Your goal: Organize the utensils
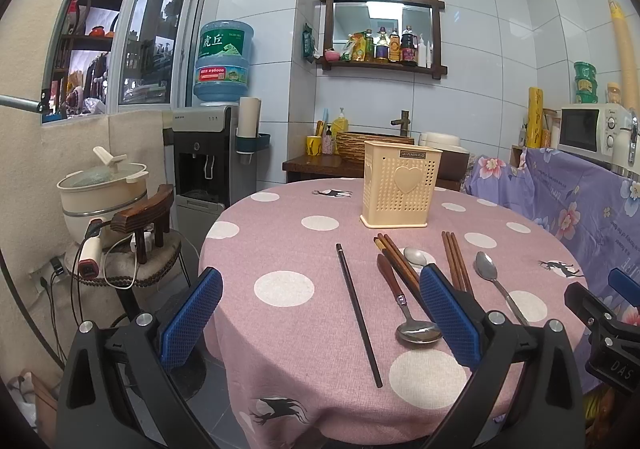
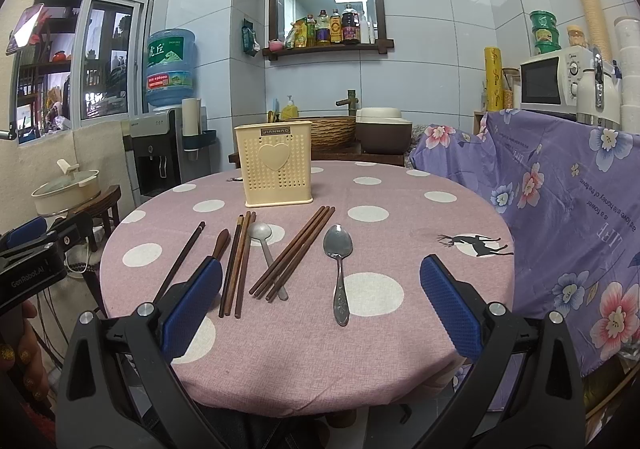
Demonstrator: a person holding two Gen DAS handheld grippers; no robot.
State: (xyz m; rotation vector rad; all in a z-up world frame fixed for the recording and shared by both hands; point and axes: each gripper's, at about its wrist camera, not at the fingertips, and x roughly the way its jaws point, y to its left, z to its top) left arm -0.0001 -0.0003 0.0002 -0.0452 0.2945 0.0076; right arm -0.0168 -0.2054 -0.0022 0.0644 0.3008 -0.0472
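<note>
Nothing sorted yet: cream utensil holder (image 2: pixel 279 165) stands at 12 o'clock on the desk (image 2: pixel 440 249), apparently unfilled. Chopsticks (image 2: pixel 292 253), metal spoon (image 2: pixel 339 269) and a lone dark chopstick (image 1: pixel 359 313) lie loose toward 6. Left gripper (image 1: pixel 320 313) and right gripper (image 2: pixel 320 301) both released, holding nothing.

The left claw's (image 1: pixel 320 313) right pad hides the near ends of the brown chopsticks (image 1: pixel 398 263); the right claw's (image 2: pixel 320 303) left pad hides the wooden-handled spoon's (image 2: pixel 221 243) bowl.
</note>
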